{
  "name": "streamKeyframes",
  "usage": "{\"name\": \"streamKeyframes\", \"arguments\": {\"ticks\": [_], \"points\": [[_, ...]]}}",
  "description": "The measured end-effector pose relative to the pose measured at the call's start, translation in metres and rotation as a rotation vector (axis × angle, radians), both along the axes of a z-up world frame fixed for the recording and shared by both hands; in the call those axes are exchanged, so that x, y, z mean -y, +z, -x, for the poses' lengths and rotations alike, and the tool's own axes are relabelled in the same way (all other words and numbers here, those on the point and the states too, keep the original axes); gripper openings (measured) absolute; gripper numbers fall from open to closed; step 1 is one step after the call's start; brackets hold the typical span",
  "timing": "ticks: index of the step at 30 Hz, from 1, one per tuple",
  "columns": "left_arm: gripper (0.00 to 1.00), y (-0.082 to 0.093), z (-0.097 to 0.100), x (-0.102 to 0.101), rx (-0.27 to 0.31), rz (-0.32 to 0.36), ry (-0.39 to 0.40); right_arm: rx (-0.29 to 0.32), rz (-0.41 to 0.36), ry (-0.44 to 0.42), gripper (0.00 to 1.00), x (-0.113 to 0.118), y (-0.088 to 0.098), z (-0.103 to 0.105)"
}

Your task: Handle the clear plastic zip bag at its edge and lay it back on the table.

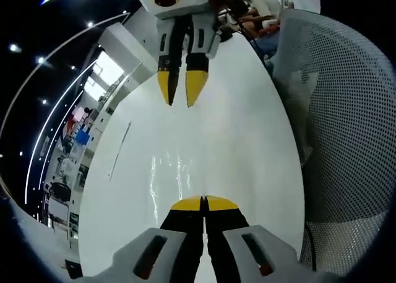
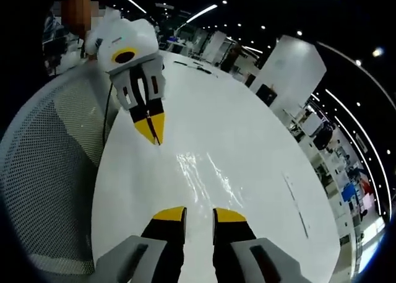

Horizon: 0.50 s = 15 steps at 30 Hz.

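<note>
The clear zip bag (image 1: 168,174) lies flat on the white table (image 1: 247,140) and shows only as wrinkled glints. In the left gripper view my left gripper (image 1: 203,202) is shut just short of those glints, and nothing visible sits between its yellow tips. Facing it from the far side, my right gripper (image 1: 182,97) stands slightly open above the table. In the right gripper view the bag (image 2: 204,171) glints between both grippers: my right gripper (image 2: 199,215) is open with a bare gap, and my left gripper (image 2: 151,131) hangs shut beyond it.
A grey mesh chair back (image 1: 346,109) stands close along one table edge (image 2: 49,159). A thin dark line (image 1: 120,150) marks the table toward the other side (image 2: 295,204). People sit at the table's far end (image 1: 253,17). Office desks lie beyond.
</note>
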<state>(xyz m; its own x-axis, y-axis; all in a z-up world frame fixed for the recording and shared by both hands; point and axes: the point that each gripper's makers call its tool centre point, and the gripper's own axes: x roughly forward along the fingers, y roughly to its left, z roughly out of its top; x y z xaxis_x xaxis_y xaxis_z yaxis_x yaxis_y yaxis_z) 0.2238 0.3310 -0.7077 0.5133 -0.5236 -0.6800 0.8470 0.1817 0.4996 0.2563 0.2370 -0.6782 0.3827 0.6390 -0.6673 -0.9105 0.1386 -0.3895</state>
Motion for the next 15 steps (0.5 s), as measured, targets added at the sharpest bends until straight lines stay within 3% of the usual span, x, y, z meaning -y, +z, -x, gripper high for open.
{"name": "streamKeyframes", "arguments": {"ticks": [15], "points": [[0.00, 0.001, 0.000, 0.002, 0.007, -0.007, -0.006, -0.031, 0.008, 0.014, 0.13, -0.003, -0.011, -0.001]]}}
